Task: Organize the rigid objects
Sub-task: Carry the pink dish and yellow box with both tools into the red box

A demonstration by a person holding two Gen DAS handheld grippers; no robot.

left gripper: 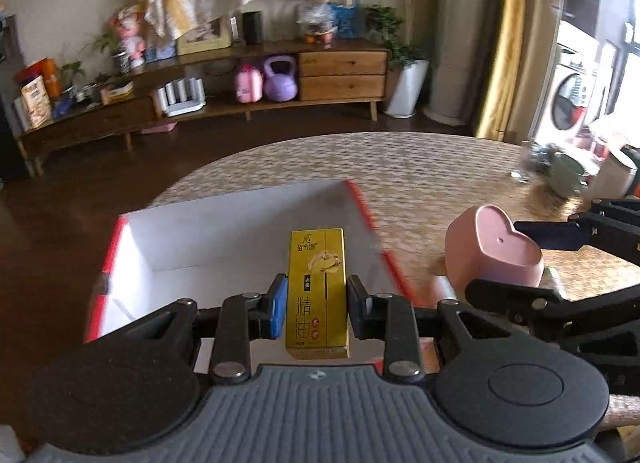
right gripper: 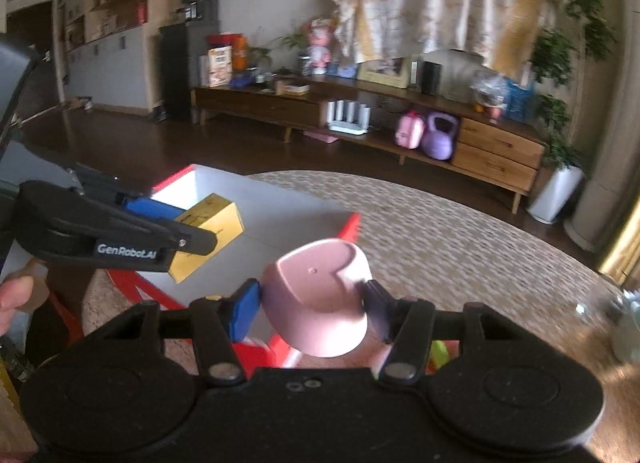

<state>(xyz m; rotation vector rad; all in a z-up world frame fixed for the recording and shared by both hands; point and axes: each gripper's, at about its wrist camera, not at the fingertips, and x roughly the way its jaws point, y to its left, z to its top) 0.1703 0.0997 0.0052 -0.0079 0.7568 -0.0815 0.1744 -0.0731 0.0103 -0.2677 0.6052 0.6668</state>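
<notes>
Your biggest landmark is the round patterned surface [left gripper: 420, 167], and on its near left edge sits the white box with red sides [left gripper: 224, 235], open and bare inside as far as the views show. That's where both loads look headed.

Your left hand-held gripper [left gripper: 316, 309] is clenched on the yellow carton [left gripper: 318, 287], pads on its two long sides, carton upright and hanging over the box interior. Your right hand-held gripper [right gripper: 312, 309] is grasping the pink heart-shaped dish [right gripper: 320, 295], one pad on each side wall, dish tilted, hanging just over the box's red right wall near the corner.

To do this well, I'd bring the carton down first, toward a far corner of the box, so it leaves room. Lower it until the base touches before you release, or it may tip. Keep the two hand-held grippers well apart; they're near each other now. Level the dish before setting it down beside the carton, not on it. The dish's curved walls could slip, so don't loosen early.
</notes>
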